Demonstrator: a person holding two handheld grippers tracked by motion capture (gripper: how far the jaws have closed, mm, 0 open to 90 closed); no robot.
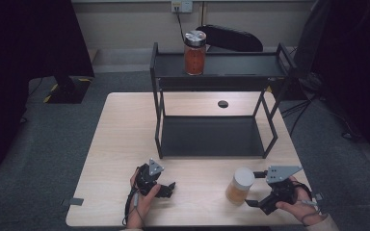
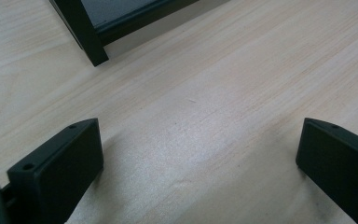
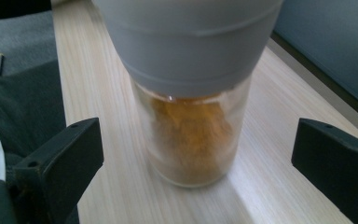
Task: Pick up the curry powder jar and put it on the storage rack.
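the spice jar [image 1: 240,186] is standing upright just left of the right gripper [image 1: 253,188], sitting between its spread jaws, not yet pinched.

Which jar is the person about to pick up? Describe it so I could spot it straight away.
Start at the black two-level shelf on the wooden table and come toward the near right corner. There a jar stands between the open jaws of the right gripper. It has a pale lid and yellow-orange contents, unlike the red-filled, metal-lidded jar atop the shelf.
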